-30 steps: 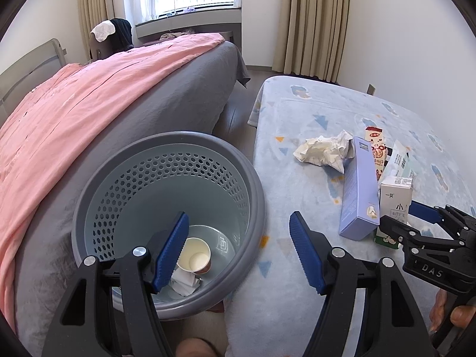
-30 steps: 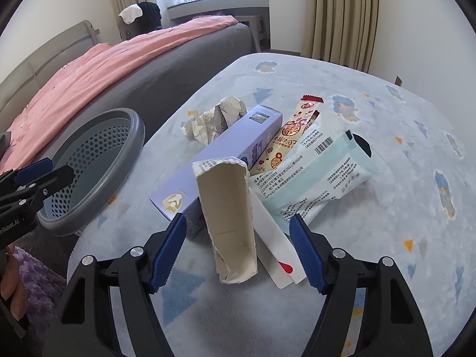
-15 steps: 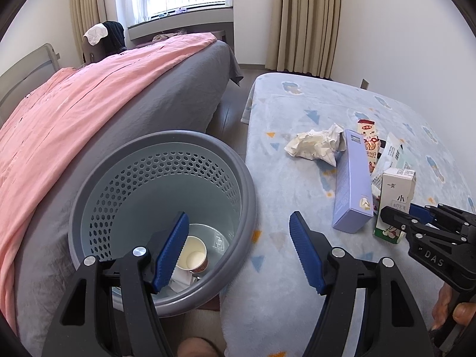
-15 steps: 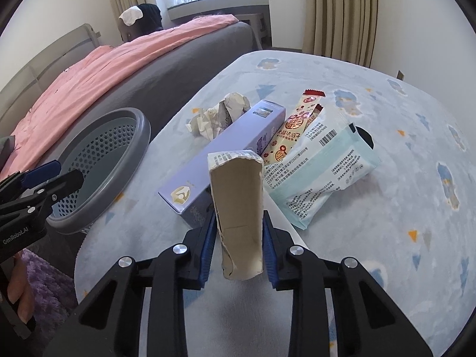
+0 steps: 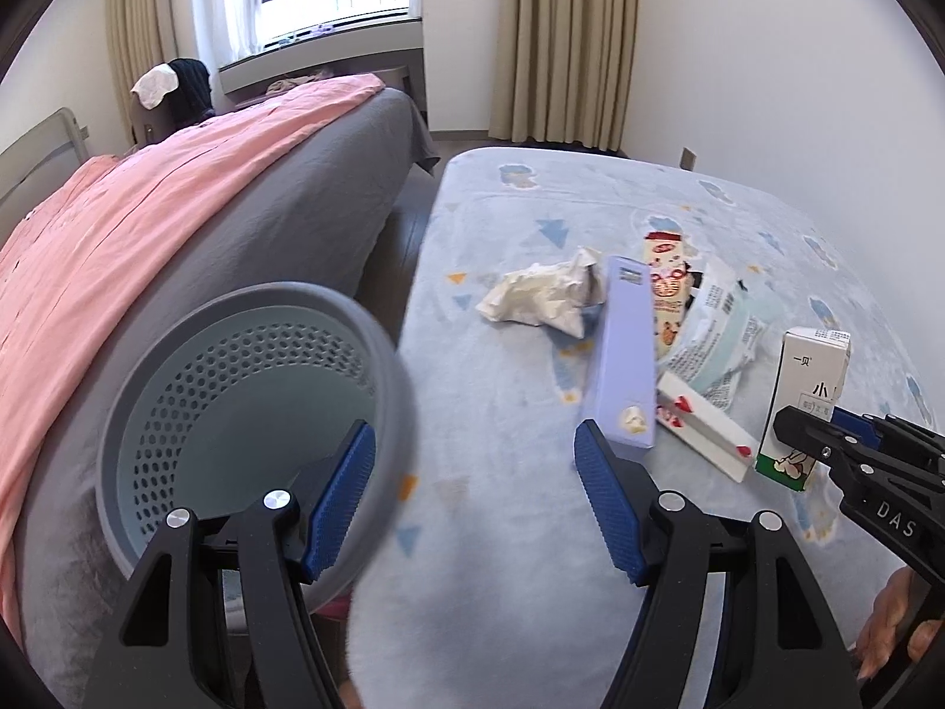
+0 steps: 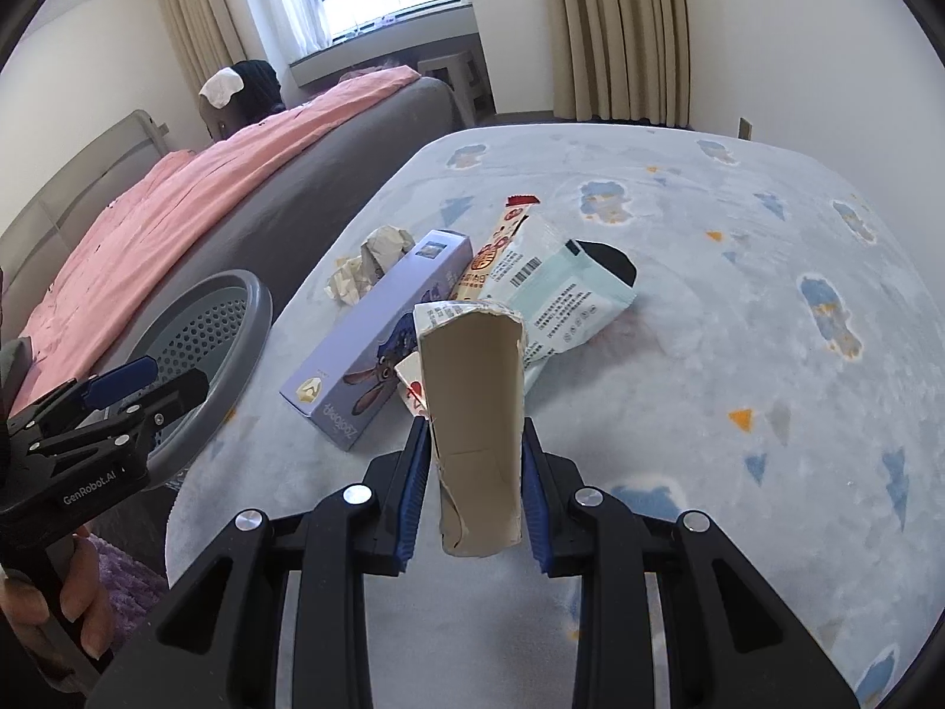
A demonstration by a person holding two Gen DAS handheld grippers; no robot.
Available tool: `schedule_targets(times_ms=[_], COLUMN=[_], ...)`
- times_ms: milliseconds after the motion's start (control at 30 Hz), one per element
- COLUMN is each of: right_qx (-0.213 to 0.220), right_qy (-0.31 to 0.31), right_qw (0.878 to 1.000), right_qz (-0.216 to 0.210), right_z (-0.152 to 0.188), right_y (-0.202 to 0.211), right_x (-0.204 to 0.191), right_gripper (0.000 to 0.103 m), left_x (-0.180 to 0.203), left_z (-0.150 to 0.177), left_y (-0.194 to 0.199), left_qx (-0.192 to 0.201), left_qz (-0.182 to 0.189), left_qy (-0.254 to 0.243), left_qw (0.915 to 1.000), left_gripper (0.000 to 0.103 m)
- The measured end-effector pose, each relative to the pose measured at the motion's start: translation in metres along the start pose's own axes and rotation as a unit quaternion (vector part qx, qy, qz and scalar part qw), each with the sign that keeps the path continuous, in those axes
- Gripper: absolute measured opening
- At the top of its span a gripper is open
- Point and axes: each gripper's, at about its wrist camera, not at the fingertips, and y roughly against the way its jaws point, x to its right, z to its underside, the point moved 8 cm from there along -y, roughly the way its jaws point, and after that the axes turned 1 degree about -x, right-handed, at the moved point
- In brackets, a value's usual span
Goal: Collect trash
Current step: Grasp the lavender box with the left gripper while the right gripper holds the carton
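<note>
Cardboard being soft, my right gripper [image 6: 472, 490] clamped the upright milk carton [image 6: 475, 425] lightly above the bed, my left gripper [image 5: 472, 496] gaped empty beside the basket [image 5: 248, 407], its destination.

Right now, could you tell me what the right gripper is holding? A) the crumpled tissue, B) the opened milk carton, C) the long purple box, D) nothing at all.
B: the right gripper is shut on the opened milk carton, its blue pads pressed against both sides, while the purple box and the tissue lie on the blanket.
</note>
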Motion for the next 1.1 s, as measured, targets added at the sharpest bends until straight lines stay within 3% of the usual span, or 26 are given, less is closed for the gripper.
schedule_targets(times_ms=[267, 433, 900, 1000, 1067, 1100], right_qx=[0.006, 0.008, 0.001, -0.001, -0.002, -0.002], right_qy=[-0.021, -0.034, -0.047, -0.049, -0.047, -0.047], right_qw=[1.000, 0.999, 0.999, 0.999, 0.999, 0.999], right_qz=[-0.002, 0.002, -0.015, -0.016, -0.016, -0.017], right_z=[-0.001, -0.001, -0.003, -0.003, -0.003, -0.003], right_y=[0.006, 0.009, 0.006, 0.004, 0.003, 0.002], right_x=[0.022, 0.036, 0.049, 0.049, 0.049, 0.048], right_gripper=[0.029, 0.029, 0.029, 0.029, 0.029, 0.029], left_x=[0.045, 0.065, 0.078, 0.078, 0.079, 0.080], left_z=[-0.023, -0.035, -0.034, -0.030, -0.027, -0.027], left_y=[-0.025, -0.048, -0.099, -0.103, -0.105, -0.104], left_qx=[-0.010, -0.016, -0.063, -0.071, -0.080, -0.081], left_qz=[0.024, 0.020, 0.021, 0.025, 0.041, 0.045], left_qy=[-0.028, -0.045, -0.051, -0.055, -0.053, -0.052], left_qw=[0.9993, 0.9987, 0.9965, 0.9956, 0.9946, 0.9943], left_gripper=[0.067, 0.067, 0.067, 0.054, 0.037, 0.036])
